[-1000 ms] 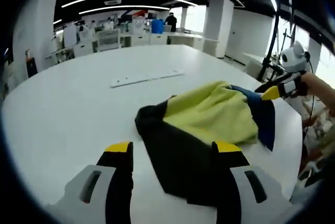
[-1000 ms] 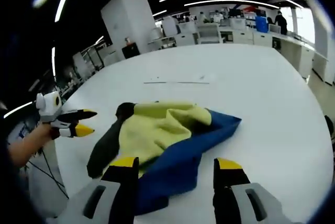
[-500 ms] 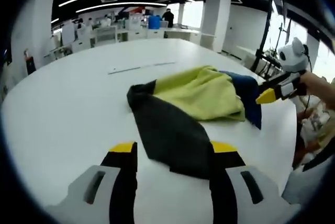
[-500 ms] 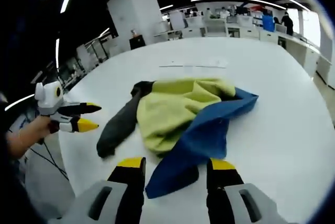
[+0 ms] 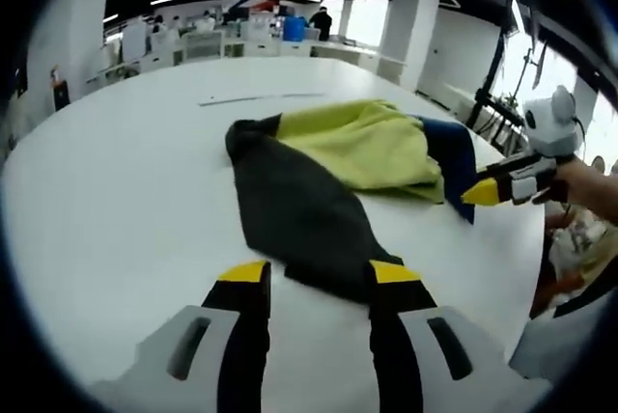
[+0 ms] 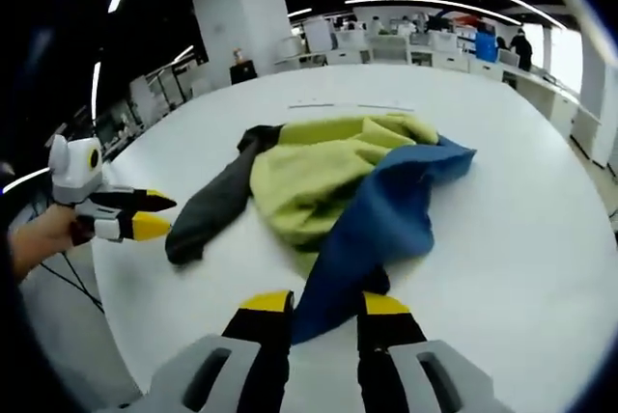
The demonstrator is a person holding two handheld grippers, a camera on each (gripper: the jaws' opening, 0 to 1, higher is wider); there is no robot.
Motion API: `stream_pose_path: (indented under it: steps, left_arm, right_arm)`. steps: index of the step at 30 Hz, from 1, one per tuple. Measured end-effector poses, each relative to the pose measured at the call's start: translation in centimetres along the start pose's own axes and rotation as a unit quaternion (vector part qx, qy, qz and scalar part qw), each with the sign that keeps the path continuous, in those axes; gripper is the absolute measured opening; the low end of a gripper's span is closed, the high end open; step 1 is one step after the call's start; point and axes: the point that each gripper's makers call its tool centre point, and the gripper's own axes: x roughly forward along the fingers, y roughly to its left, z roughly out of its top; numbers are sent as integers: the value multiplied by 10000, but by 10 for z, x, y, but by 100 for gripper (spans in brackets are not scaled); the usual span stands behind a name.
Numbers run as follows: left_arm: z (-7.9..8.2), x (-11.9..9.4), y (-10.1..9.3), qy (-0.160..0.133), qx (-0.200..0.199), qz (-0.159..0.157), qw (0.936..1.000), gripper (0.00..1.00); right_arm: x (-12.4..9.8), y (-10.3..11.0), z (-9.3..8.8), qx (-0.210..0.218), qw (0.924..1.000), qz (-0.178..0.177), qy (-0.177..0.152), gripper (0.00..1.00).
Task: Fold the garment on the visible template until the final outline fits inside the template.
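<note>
**Both grippers at the garment's near ends**

In the left gripper view, my left gripper (image 5: 319,278) has its yellow-tipped jaws narrowly parted, the black sleeve (image 5: 294,210) of the garment (image 5: 362,143) lying between the tips; whether they pinch it I cannot tell. Beyond the tips the yellow-green body spreads, blue cloth to its right, on the white table (image 5: 116,181). The right gripper (image 5: 483,189) sits right of the blue edge (a hand (image 5: 579,186) behind it).

In the right gripper view, my right gripper (image 6: 323,302) has its jaws close together with the blue sleeve (image 6: 372,225) running between the tips; grip unclear. Farther out lies the yellow-green bulk, the black sleeve left. The left gripper (image 6: 145,215) hovers left of it, its jaws slightly apart. A thin strip (image 6: 348,105) lies on the table beyond the garment.
</note>
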Motion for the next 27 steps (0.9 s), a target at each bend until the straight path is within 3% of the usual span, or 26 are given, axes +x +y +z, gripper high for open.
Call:
stream_pose_path:
  steps: [7,14,16,20,23,27]
  left_arm:
    - [-12,8,-2,244,61,147,9996,21]
    - [-15,8,3,407,290,400,9979,12]
    - [-15,7,1,432,157,344,9983,0]
    - [-13,0,5,403,180,422,9981,0]
    - [-2,-12,8,131,60,380,9992,0]
    - [8,-28,18,-8,165,483,9987,0]
  right_arm:
    - [-1,-1,-4,12,9998,-145,-104,0]
    - [-13,-9,3,-97,9995,-203,-228,0]
    - [-16,-16,3,-162,9994,-251,-190,0]
    - [-26,-28,6,0,9996,-197,-200,0]
    - [-41,-35,14,22,9994,-143,-308,0]
    - [-57,-35,23,310,9983,198,-441,0]
